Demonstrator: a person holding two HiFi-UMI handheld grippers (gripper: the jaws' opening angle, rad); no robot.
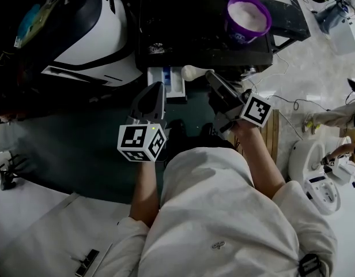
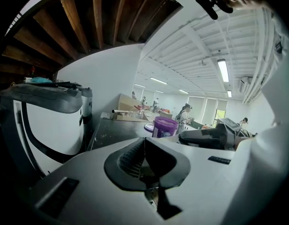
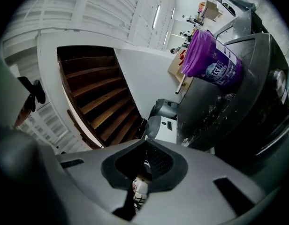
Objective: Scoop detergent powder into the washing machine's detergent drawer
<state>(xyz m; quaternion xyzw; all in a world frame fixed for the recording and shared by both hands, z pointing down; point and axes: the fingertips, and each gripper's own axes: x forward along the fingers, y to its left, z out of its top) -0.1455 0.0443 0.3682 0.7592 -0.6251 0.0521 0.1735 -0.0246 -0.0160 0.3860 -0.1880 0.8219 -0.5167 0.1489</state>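
In the head view the white detergent drawer (image 1: 169, 83) stands pulled out of the dark washing machine (image 1: 189, 33). A purple tub of white powder (image 1: 247, 13) rests on the machine's top right; it also shows as the purple tub (image 2: 165, 126) and the purple tub (image 3: 210, 60). My right gripper (image 1: 211, 78) is shut on the handle of a white scoop (image 1: 192, 72), whose bowl hangs just right of the drawer. My left gripper (image 1: 158, 89) points at the drawer's left edge, jaws together, nothing seen between them. Neither gripper view shows the drawer.
A white and black appliance (image 1: 91, 36) stands left of the machine, also visible as the appliance (image 2: 41, 121). A white device (image 1: 318, 180) and cables lie on the floor at right. People work at far tables (image 2: 186, 114). The person's white shirt fills the bottom of the head view.
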